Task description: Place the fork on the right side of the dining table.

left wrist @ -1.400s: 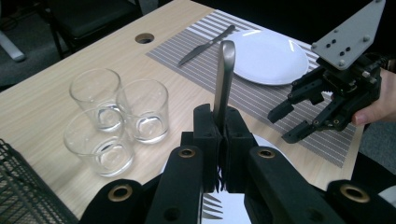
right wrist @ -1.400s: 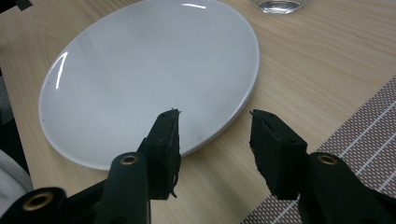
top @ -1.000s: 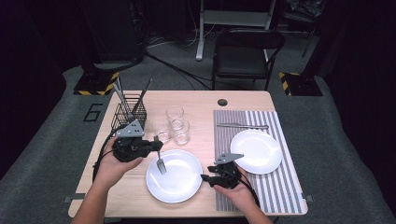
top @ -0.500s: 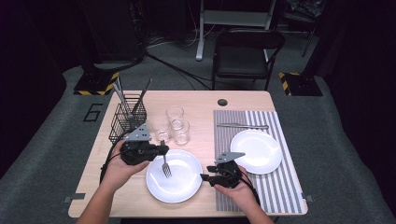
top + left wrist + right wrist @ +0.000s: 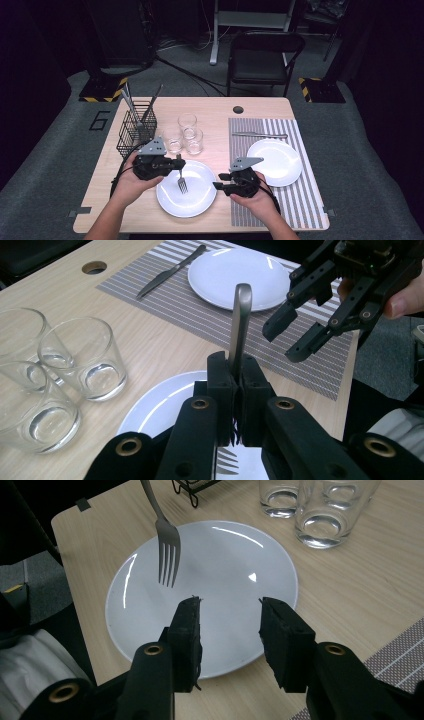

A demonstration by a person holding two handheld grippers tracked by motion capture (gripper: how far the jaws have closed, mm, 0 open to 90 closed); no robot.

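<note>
Over the near white plate (image 5: 186,189) at the table's (image 5: 215,107) six-o'clock edge, the left tool (image 5: 172,165) is clenched on a fork (image 5: 181,177). Its pads pinch the handle, so the fork hangs with tines down above the plate. In the left gripper view the handle rises straight up between the closed jaws, with the tines just showing below them. In the right gripper view the fork's tines hover over the plate's ten-o'clock part; whether they touch the china is hard to tell from here.

The right tool (image 5: 217,184) sits at the plate's three-o'clock rim, pointed toward the fork. Its jaws stand apart with nothing between them, and they have just been closing.

At twelve o'clock from the plate stand three glasses (image 5: 186,134), close together. A wire caddy (image 5: 136,131) with cutlery is at ten o'clock. A striped placemat (image 5: 305,200) lies at the table's three-o'clock side, carrying a second white plate (image 5: 275,161) with a knife (image 5: 259,135) just beyond it.
</note>
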